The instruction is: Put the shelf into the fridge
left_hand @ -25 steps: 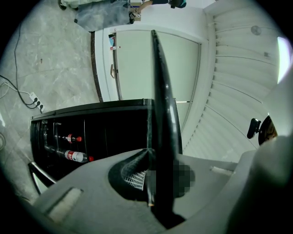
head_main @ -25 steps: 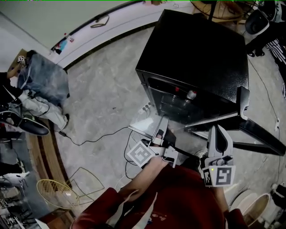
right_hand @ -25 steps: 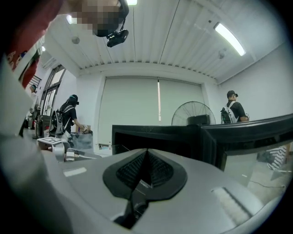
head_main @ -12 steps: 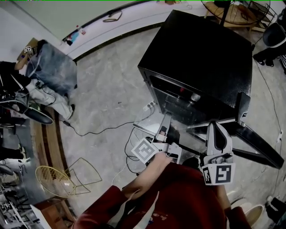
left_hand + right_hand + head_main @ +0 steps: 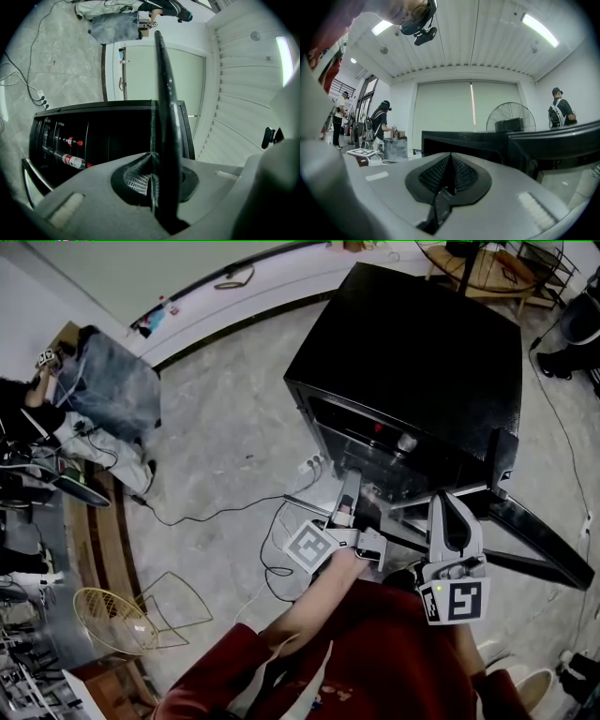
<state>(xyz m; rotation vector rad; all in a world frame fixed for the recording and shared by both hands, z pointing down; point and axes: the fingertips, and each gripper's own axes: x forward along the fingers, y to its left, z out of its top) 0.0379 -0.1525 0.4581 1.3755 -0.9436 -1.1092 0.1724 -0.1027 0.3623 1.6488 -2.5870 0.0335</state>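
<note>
Carrying step: left gripper (image 5: 152,174) clamps the dark shelf (image 5: 165,103) edge-on (right gripper (image 5: 450,172) pinched shut, apparently empty) before the open fridge (image 5: 422,343); the next move likely calls for levelling it and sliding it in.

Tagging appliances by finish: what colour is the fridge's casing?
The fridge is black, clearest in the head view.

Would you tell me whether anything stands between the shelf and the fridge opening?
Nothing visible does. The shelf, clamped in the left gripper, is at the fridge's open front, and the door stands wide open. Bottles lie deeper inside.
</note>
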